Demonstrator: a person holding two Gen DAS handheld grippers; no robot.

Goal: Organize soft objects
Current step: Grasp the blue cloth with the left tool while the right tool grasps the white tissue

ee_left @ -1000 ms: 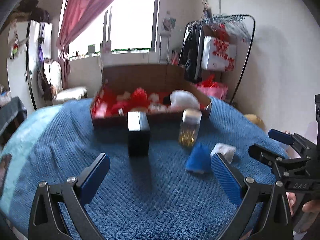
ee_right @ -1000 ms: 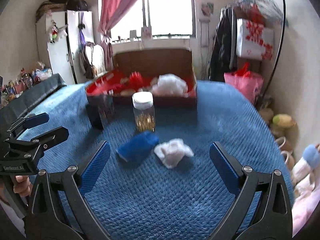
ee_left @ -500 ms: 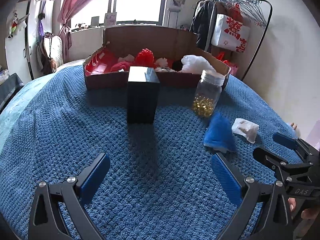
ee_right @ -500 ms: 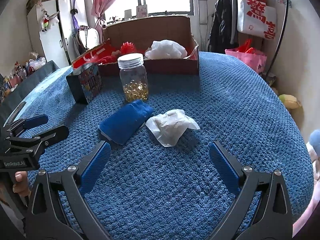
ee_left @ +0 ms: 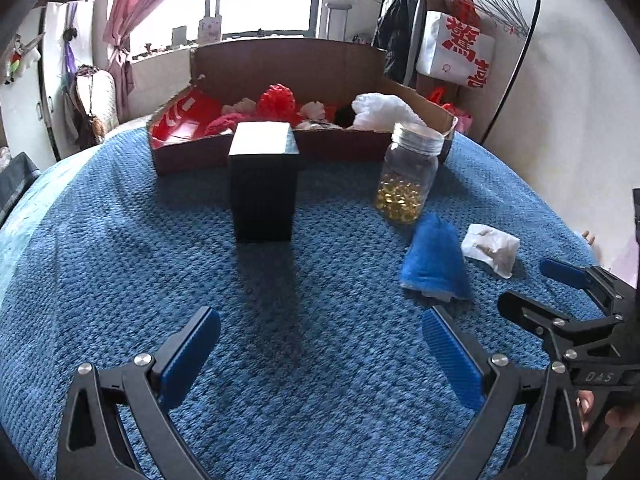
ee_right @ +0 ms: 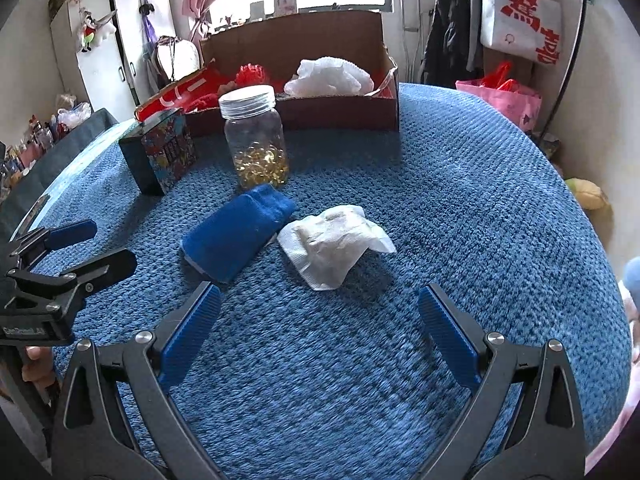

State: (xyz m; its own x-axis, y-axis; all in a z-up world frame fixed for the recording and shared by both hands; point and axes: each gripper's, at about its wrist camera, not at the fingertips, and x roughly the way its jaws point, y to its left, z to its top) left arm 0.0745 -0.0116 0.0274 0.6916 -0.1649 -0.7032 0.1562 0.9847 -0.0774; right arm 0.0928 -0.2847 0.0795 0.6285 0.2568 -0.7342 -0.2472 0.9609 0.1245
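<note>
Blue cloth (ee_right: pixel 236 232) and crumpled white tissue (ee_right: pixel 334 242) lie side by side on the blue blanket (ee_right: pixel 460 200), just ahead of the right gripper (ee_right: pixel 318 332): jaws spread wide, nothing held, low over the blanket. Left gripper (ee_left: pixel 320 354) likewise spread and empty, facing the black box (ee_left: pixel 263 184). Glass jar (ee_right: pixel 255 136) stands just behind the cloth, between it and the cardboard box (ee_right: pixel 320 110) of soft items.

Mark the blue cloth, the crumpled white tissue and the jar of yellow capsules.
blue cloth (ee_right: pixel 236 232): right wrist view, middle of its top face.
white tissue (ee_right: pixel 334 242): right wrist view, centre of the crumple.
jar (ee_right: pixel 256 140): right wrist view, glass wall above the capsules.
</note>
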